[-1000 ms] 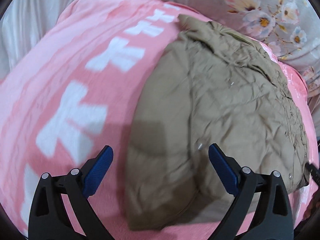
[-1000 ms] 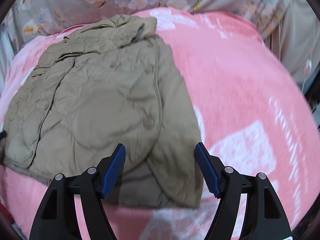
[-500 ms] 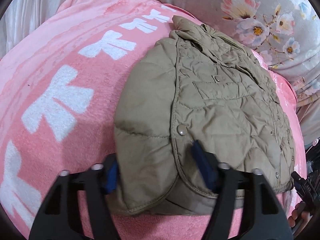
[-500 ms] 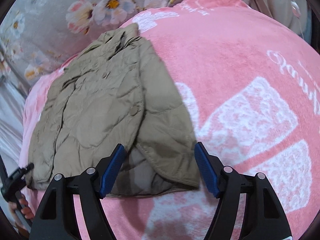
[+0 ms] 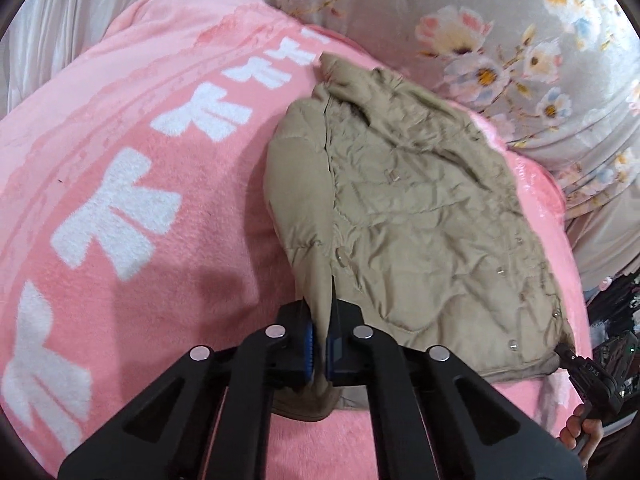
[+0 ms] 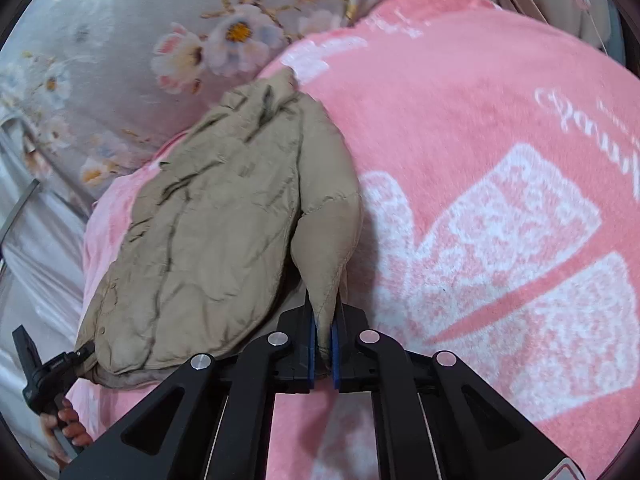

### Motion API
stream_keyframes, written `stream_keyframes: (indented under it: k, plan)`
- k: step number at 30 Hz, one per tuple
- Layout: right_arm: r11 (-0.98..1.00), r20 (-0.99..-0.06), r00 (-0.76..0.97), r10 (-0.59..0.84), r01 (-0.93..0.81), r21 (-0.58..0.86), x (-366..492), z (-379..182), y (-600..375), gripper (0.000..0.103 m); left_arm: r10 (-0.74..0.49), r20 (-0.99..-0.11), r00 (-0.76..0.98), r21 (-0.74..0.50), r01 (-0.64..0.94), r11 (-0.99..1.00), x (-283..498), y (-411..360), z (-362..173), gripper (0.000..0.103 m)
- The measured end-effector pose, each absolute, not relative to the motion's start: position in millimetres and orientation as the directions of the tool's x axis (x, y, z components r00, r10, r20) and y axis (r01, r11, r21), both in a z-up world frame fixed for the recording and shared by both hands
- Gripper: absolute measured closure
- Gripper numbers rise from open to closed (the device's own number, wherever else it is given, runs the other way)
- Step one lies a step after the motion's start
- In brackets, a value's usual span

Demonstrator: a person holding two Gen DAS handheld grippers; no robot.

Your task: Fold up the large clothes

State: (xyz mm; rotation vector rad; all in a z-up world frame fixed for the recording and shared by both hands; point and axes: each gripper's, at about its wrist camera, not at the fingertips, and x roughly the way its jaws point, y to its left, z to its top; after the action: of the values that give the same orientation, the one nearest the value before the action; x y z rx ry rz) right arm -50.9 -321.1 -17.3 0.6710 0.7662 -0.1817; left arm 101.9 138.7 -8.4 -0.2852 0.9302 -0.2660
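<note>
1. Now, your left claw [image 5: 319,346] is clamped on the near left hem corner of the tan jacket [image 5: 420,216]; the jacket runs away from it, collar farthest.
2. The jacket lies on the pink blanket [image 5: 140,152] over the bed, long axis from you toward the floral sheet [image 5: 520,40].
3. Your right claw [image 6: 325,350] is closing on the near right corner, cloth pinched between its pads.
4. Each claw is nearest its own corner, so I'd guess you carry the hem toward the collar.
5. The blanket's white script at right is too blurred to read.
</note>
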Motion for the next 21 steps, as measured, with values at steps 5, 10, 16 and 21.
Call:
stream_keyframes:
  k: [5, 10, 16, 21]
  plan:
    - [0.836, -0.612, 0.787, 0.072, 0.287, 0.467, -102, 31, -305, 0.098, -0.394, -0.692, 0.605, -0.390, 0.146, 0.909, 57, 165, 26, 0.101]
    - [0.909, -0.531, 0.846, 0.046, 0.185, 0.374, -181, 90, -278, 0.098, -0.425, -0.635, 0.645, -0.403, 0.193, 0.894, -22, 198, 73, 0.101]
    - [0.912, -0.369, 0.929, 0.029, 0.127, 0.391, -210, 161, -279, 0.099, -0.414, -0.499, 0.761, -0.388, 0.231, 0.892, -70, 218, 151, 0.101]
    - [0.912, -0.355, 0.935, 0.000, 0.145, 0.384, -134, 167, -296, 0.099, -0.348, -0.494, 0.797, -0.310, 0.212, 0.927, -15, 201, 167, 0.100]
